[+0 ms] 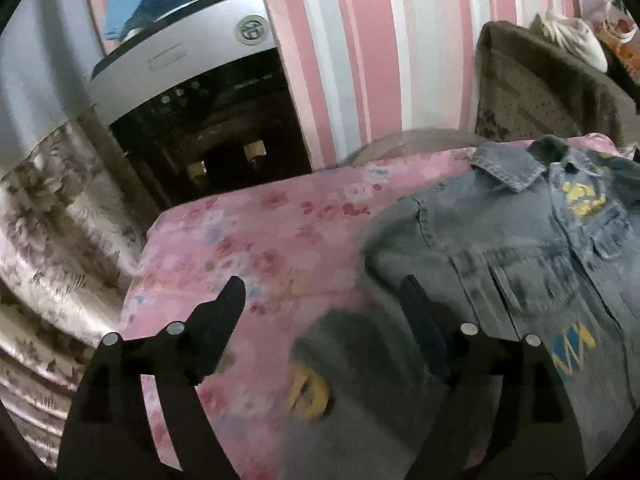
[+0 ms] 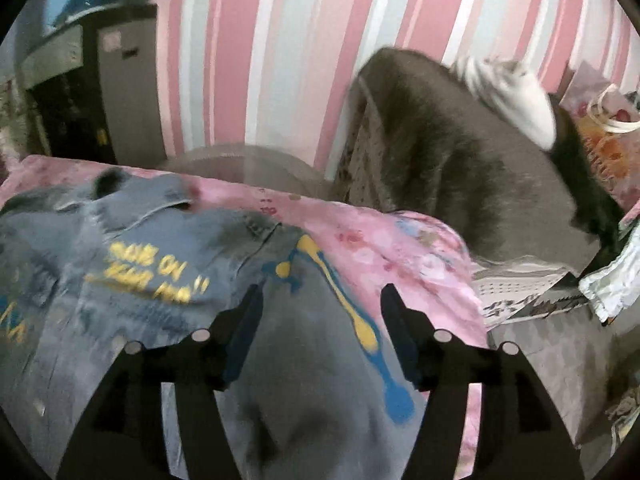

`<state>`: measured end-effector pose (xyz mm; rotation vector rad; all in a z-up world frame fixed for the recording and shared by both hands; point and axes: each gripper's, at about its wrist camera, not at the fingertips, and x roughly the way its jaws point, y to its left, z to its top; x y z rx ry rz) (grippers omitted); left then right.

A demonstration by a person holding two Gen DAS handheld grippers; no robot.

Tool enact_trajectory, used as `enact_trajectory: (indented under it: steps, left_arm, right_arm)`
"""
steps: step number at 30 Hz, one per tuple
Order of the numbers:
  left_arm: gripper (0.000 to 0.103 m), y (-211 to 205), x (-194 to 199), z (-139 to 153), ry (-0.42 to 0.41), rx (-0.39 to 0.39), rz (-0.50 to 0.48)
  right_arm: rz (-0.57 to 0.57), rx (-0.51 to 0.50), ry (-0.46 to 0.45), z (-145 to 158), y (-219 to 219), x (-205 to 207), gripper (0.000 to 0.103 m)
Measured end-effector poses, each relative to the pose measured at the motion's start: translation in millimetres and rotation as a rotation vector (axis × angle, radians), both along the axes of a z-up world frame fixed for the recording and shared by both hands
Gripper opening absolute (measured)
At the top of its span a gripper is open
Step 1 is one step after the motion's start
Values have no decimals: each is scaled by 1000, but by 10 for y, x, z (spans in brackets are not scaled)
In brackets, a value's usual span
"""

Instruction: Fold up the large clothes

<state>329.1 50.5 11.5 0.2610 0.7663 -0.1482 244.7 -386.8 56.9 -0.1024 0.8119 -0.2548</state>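
Note:
A blue denim jacket [image 1: 520, 248] with yellow and blue print lies spread front-up on a pink floral sheet [image 1: 248, 240]. Its collar points to the striped wall. My left gripper [image 1: 324, 292] is open above the jacket's left sleeve [image 1: 360, 360], one finger over the sheet, one over the denim. In the right wrist view the jacket [image 2: 140, 280] fills the left and middle. My right gripper [image 2: 320, 300] is open over the right sleeve [image 2: 320, 360], which has a yellow and blue stripe. Neither gripper holds anything.
A dark cabinet with a grey top [image 1: 192, 92] stands at the bed's far left. A floral curtain [image 1: 48, 220] hangs left. A grey-brown chair with a throw [image 2: 460, 152] and a white cloth [image 2: 516, 92] stands behind the bed at right. A pink striped wall [image 2: 280, 60] runs behind.

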Motion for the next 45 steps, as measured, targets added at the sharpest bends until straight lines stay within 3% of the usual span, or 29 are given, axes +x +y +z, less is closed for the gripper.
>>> enact_trajectory:
  steps: [4,9,12,15,17,18,19,21,24,28,31,34,38,40,41,43,45]
  left_arm:
    - [91,271,-364,-24,29,-61,25]
    - [92,364,-675,-251,96,-103,19]
    - [92,247,-721,-386,113,-62,19]
    - [92,158,-613,-437,145,-83,18]
    - [83,113,-474,-503,161,-71,44]
    - [51,103,-401,-552,182,-60,54]
    - [31,119,-319,-637,229,-53,73]
    - [10,208,-294,-663,241,-82,89]
    - [5,392,-367,-538,184,-80,121]
    - [4,1011,-410,-182,84,-82,283]
    - [4,1538,-397,9,76,-93,398]
    - [6,2051,-381,40,137,-202,422]
    - [6,1946,-279,-237,200,-138,378]
    - [14,1964,-283,-332,207,-163,377]
    - [24,2009,-293,-366,209,-202,389]
    - [75,2075,-358,-391,217,-247,402]
    - [85,2085,-457,-372,195,-229,418]
  right_arm:
    - [14,-6,-50,47,115,-491,71]
    - [24,-20,-74,-75,322,-915,71]
    - [21,3,-59,-149,410,-985,71]
    - [17,22,-38,-225,462,-989,71]
    - [22,20,-36,-264,527,-982,71]
    - [26,12,-39,-286,574,-970,71]
    - [30,4,-40,-301,611,-958,71]
    - [38,-10,-31,-331,665,-932,71]
    - [47,-54,-22,-347,715,-894,71]
    - [40,-66,-31,-292,684,-828,71]
    - [38,-58,-51,-216,653,-767,71]
    - [38,-56,-57,-182,629,-676,71]
    - [10,1,-43,-251,466,-510,71]
    - [1,42,-39,-284,417,-486,71]
    - [0,54,-38,-301,413,-489,71]
    - [8,48,-30,-334,437,-500,71]
    - [15,20,-20,-366,475,-524,71]
